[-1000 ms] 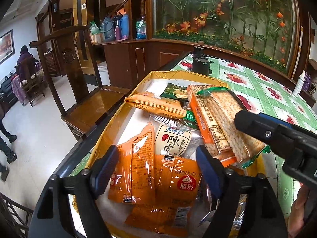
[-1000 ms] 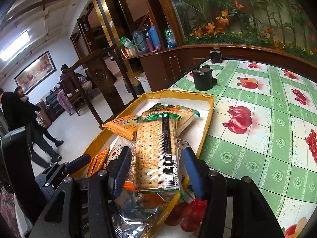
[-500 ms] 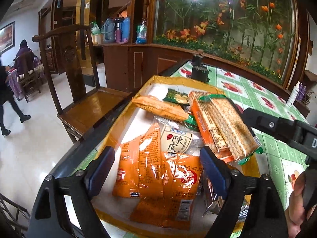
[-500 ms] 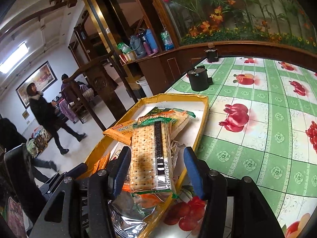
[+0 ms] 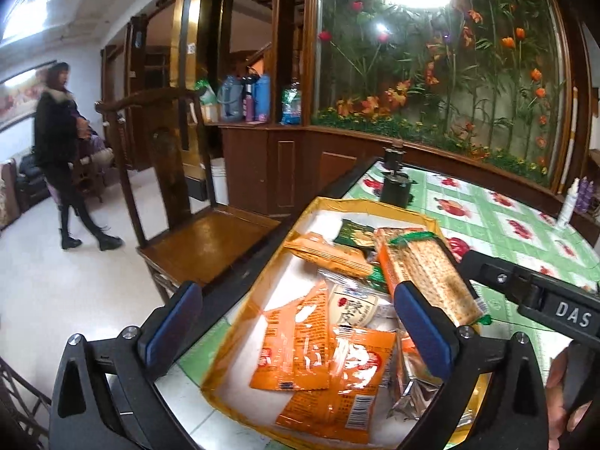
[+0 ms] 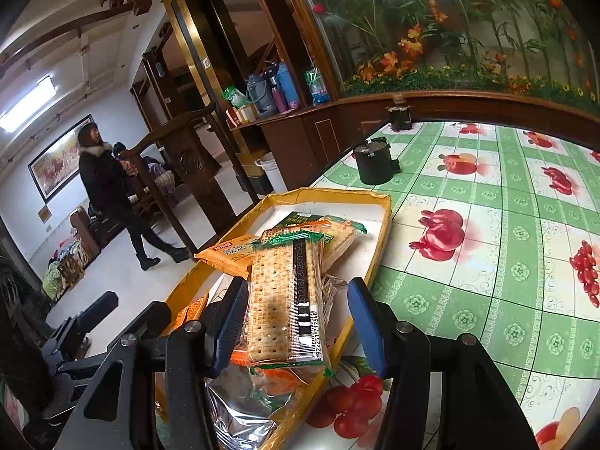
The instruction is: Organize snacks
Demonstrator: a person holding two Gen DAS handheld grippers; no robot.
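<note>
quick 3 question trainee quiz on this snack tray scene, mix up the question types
1. True or false: the cracker pack lies between the right gripper fingers.
2. What colour are the flat packets under the left gripper?
   A. orange
   B. blue
   C. white
3. Fill in: the snacks lie in a yellow ____ on the green tablecloth.

Key:
1. True; the pads do not press it.
2. A
3. tray
</note>
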